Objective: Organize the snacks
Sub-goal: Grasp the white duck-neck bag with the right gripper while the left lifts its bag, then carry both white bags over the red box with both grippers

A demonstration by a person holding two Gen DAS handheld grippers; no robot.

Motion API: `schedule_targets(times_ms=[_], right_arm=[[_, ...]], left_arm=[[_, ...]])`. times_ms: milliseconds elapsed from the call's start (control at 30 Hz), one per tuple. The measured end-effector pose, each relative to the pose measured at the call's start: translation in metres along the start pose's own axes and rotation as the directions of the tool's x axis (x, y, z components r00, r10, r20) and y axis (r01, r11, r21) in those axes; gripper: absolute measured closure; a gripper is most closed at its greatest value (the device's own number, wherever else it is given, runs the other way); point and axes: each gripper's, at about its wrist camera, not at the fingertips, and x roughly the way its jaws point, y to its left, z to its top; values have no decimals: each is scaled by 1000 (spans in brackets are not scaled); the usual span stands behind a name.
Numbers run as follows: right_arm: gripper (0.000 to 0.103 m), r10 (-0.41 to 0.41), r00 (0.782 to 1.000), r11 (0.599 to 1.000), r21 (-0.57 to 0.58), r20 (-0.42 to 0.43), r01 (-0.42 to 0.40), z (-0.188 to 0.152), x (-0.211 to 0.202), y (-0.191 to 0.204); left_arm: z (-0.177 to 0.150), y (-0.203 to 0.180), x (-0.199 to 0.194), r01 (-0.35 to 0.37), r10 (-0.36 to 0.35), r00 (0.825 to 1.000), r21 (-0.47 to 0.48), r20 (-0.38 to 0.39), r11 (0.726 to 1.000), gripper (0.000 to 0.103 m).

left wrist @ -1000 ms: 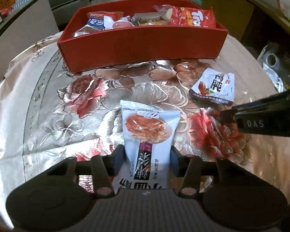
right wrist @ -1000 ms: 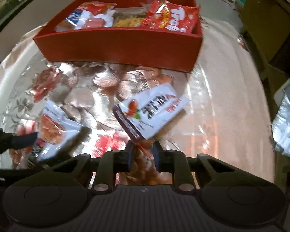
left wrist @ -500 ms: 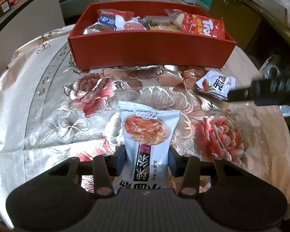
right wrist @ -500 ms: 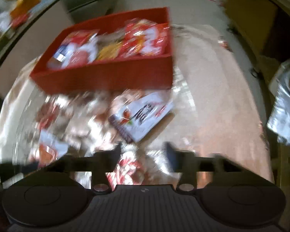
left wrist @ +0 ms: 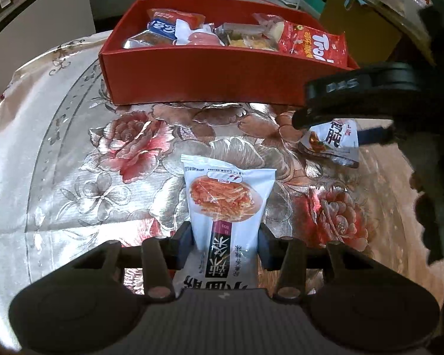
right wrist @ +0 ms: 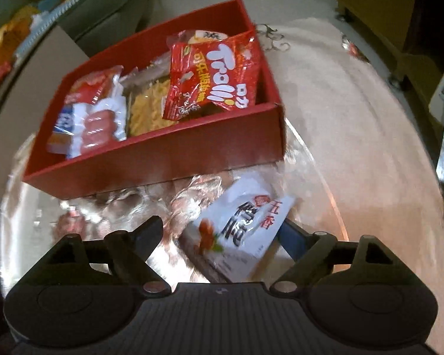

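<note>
Two snack packets lie on the table (left wrist: 59, 153) before the red box (left wrist: 210, 80): left gripper (left wrist: 225, 244) clamps the white packet (left wrist: 226, 207); right gripper (right wrist: 222, 236), just opened, straddles the small packet (right wrist: 239, 230) without pressing it.

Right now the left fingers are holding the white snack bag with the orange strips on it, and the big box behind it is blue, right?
Not quite: the box is red, not blue, as the left wrist view shows. The rest holds: the left gripper has its fingers pressed on the white snack bag with the orange strips.
</note>
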Motion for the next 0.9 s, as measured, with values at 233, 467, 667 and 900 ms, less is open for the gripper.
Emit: schedule_targets(times_ms=[233,467,667,900], right_arm=[[41,-141,990,919,-372,-11,127,-13,7,47],[46,-135,990,900,-422,-39,106,-26,-17,37],[46,-34,999,933,-359,-1,31,-26,-46,21],[46,55,996,946,-323,75,-27,-9,-67,20]], left_arm=[[0,4,-2,17,-17,1000,-10,-8,1000,63],[-3,9,-6,15,-15,1000,-25,-16,1000,63],[5,10,-16,30,-29,999,-49,22,998,64],[24,9,-35,0,5,992,-42,127,999,64]])
